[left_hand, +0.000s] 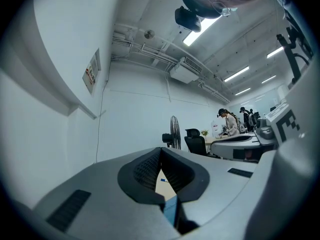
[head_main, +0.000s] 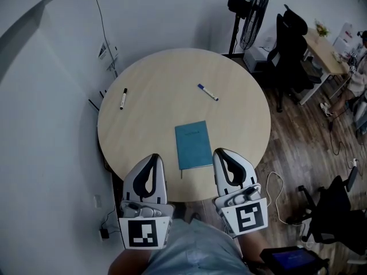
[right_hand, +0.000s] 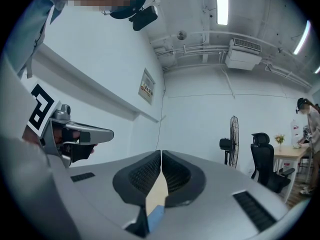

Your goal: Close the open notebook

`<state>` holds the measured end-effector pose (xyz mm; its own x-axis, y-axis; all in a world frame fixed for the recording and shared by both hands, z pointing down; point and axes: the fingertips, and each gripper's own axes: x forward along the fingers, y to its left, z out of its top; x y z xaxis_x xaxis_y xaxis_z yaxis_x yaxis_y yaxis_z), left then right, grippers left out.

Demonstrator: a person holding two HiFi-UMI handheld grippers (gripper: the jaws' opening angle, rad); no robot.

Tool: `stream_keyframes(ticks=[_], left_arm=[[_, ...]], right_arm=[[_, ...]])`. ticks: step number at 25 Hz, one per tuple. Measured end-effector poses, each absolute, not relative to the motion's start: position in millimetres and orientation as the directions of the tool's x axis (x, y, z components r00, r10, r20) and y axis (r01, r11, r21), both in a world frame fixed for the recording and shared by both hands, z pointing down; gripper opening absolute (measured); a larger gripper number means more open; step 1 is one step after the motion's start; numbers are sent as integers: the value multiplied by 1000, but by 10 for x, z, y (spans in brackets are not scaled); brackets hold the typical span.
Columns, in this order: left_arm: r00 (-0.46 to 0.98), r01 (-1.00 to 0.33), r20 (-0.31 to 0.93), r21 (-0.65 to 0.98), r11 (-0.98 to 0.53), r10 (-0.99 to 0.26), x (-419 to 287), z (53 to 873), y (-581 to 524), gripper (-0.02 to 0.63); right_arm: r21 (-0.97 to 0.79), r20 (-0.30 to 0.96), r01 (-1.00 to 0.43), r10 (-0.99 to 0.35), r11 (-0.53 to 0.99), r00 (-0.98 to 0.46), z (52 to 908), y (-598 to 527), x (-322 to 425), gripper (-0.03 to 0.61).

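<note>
A teal notebook (head_main: 193, 145) lies closed and flat on the round wooden table (head_main: 143, 79), near its front edge. My left gripper (head_main: 153, 158) hovers at the table's front edge, left of the notebook, jaws shut with nothing between them. My right gripper (head_main: 221, 153) sits just right of the notebook's near corner, also shut and empty. In the left gripper view the pads (left_hand: 170, 171) meet, with a sliver of table and the notebook's blue edge (left_hand: 170, 210) below. In the right gripper view the jaws touch at the tips, and the blue edge (right_hand: 155, 215) shows under them.
A black-capped marker (head_main: 123, 98) lies at the table's left and a blue-capped one (head_main: 208, 92) at the back middle. A standing fan (head_main: 252, 13), black office chairs (head_main: 292, 50) and a desk stand at the right. The white wall runs close on the left.
</note>
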<state>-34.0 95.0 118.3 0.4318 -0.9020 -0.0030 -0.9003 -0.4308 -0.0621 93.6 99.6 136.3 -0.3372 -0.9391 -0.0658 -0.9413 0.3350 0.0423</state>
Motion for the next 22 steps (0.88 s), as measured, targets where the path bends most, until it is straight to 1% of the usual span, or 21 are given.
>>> stream_keyframes(ticks=[4,16,22], left_arm=[[432,-900,4,-64,-431,-902,-329,1189,941,19],[434,-897,14,-80,-434,-901,-312,1196,949,18],[432,-898,20,-78,-432,-902,-303,1200,916,19]], right_arm=[[22,-88,-944,-940,329,-330,1347,987,954,48],[14,-81,-943,-939,333,-333,1368,973,940,48],[48,-63,-925,-923,377,-379,1418,964,897,48]])
